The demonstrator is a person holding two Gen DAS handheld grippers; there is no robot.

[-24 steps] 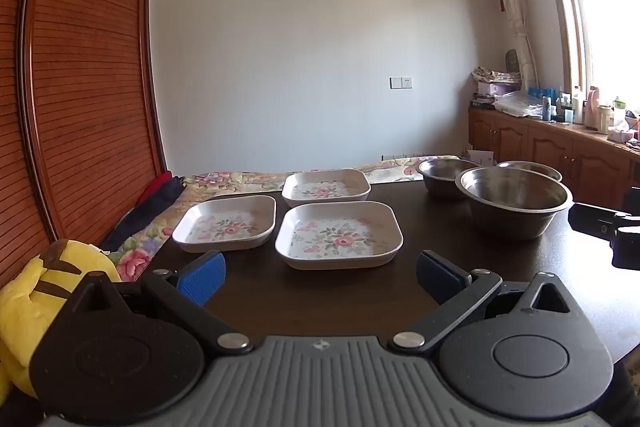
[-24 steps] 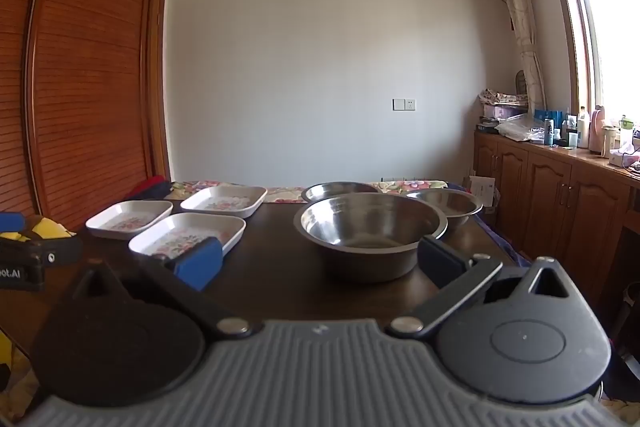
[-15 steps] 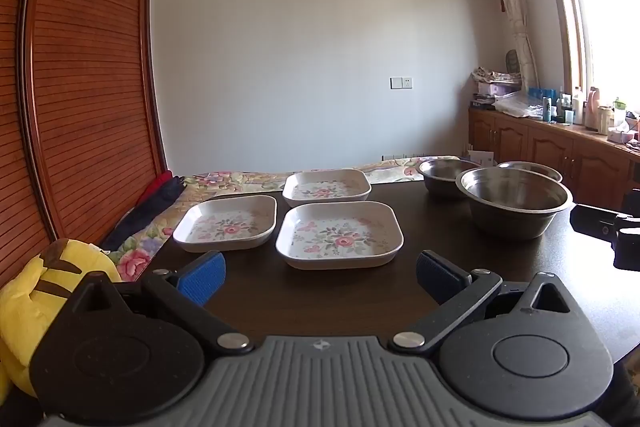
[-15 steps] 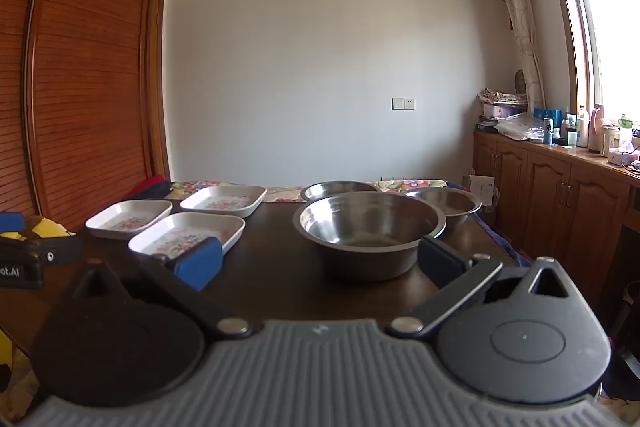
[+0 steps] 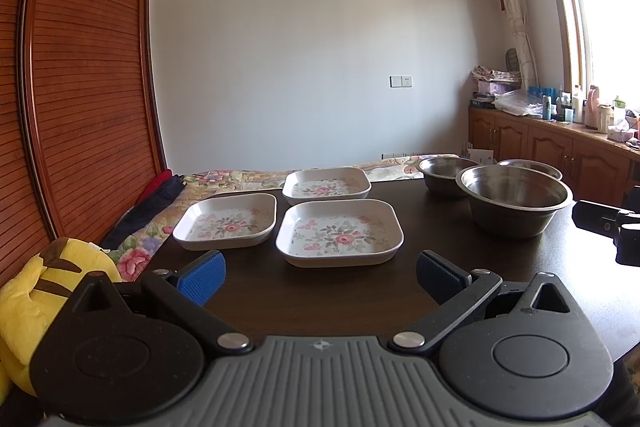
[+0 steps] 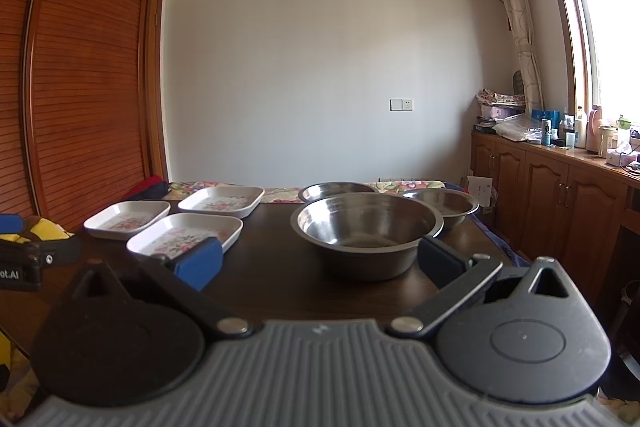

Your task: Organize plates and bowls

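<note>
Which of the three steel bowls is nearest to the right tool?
The biggest steel bowl, directly ahead of the right tool. The two smaller steel bowls sit behind it, near the table's far edge.

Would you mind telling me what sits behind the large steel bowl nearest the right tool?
Behind the large steel bowl stand two smaller steel bowls, one back left and one back right. The large bowl's rim covers their lower parts, so their bases cannot be seen.
</note>
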